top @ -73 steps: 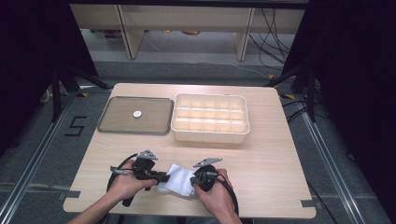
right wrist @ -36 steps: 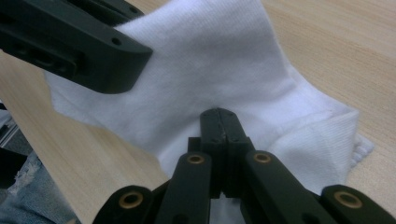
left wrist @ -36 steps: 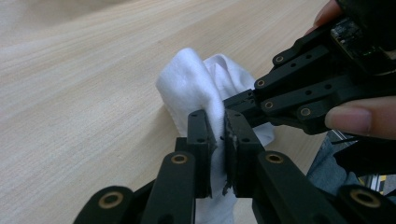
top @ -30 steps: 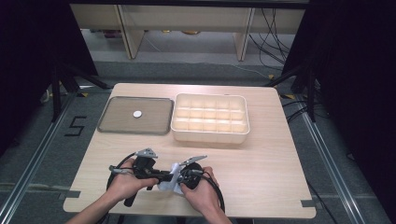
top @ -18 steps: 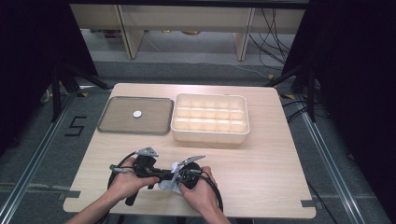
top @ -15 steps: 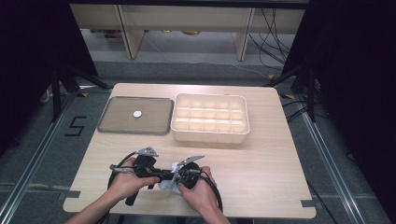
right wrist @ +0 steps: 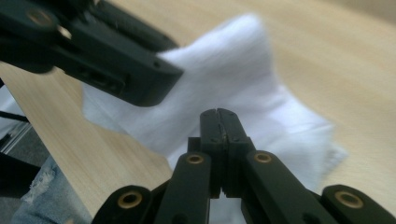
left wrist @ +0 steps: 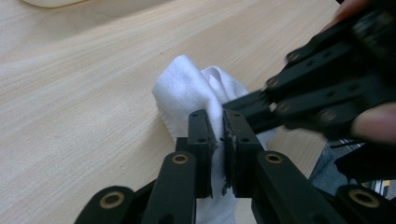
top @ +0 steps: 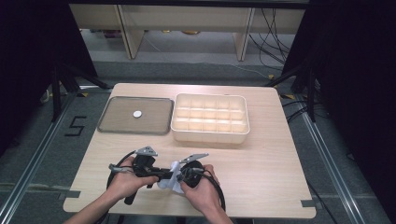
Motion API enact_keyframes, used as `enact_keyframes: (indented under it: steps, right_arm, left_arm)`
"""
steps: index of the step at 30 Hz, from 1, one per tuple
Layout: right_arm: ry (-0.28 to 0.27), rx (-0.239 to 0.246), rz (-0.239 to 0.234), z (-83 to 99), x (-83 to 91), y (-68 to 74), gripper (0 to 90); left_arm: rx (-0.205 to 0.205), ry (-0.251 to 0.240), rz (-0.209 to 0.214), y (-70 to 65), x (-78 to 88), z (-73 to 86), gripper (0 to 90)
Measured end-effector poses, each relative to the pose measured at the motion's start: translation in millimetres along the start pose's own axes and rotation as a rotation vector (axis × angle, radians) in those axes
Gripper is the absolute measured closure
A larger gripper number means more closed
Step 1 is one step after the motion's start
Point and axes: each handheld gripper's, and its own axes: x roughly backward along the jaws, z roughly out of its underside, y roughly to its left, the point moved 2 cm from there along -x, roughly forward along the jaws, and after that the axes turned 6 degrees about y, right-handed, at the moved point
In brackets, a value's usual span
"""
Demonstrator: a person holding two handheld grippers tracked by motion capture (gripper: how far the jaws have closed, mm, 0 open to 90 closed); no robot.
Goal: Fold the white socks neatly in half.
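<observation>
While both claws pinch it, white cloth sits crumpled, bunched.

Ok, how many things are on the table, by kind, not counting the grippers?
White cloth: 1
Flat grey tray: 1
Small white disc in that tray: 1
Cream compartment box: 1
Total: 4

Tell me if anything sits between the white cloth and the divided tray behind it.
Nothing visible does. The white cloth is pinched by the left gripper and right gripper near the table's front edge; only bare tabletop lies before the divided tray.
</observation>
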Motion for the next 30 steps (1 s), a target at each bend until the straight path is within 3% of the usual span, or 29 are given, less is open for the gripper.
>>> enact_keyframes:
  steps: [4, 6, 9, 13, 18, 20, 27, 28, 30]
  right_arm:
    - [-0.007, -0.032, 0.020, -0.4, 20.4, -10.9, 90.0]
    - [-0.026, -0.042, 0.072, 2.3, 29.8, -23.6, 90.0]
    - [-0.008, -0.074, 0.109, 10.0, 35.9, -38.6, 90.0]
    - [0.022, -0.081, 0.129, 23.4, 34.1, -50.4, 90.0]
    - [0.058, -0.086, 0.113, 30.4, 27.2, -53.9, 90.0]
    - [0.071, -0.076, 0.134, 31.3, 24.3, -52.2, 90.0]
    - [0.097, -0.087, 0.113, 31.0, 17.4, -46.9, 90.0]
    - [0.104, -0.092, 0.137, 30.9, 16.6, -47.2, 90.0]
    - [0.081, -0.067, 0.103, 30.1, 16.1, -45.8, 90.0]
  left_arm:
    - [0.000, 0.000, 0.000, 0.5, 0.3, 0.5, 81.7]
    - [0.001, -0.002, -0.003, 0.4, 0.2, 0.5, 81.7]
    - [-0.001, 0.000, -0.001, 0.5, 0.2, 0.2, 81.7]
    - [-0.002, -0.002, -0.004, 0.4, -0.4, -0.4, 81.7]
    - [-0.003, 0.000, -0.006, 0.2, -0.2, -0.6, 81.7]
    - [-0.003, 0.000, -0.008, 0.1, 0.0, -0.7, 81.7]
    - [-0.006, -0.005, -0.017, -1.0, -0.7, -2.0, 81.7]
    - [-0.006, -0.005, -0.016, -1.1, -0.7, -2.1, 81.7]
    - [-0.007, -0.004, -0.015, -1.4, -0.8, -2.3, 81.7]
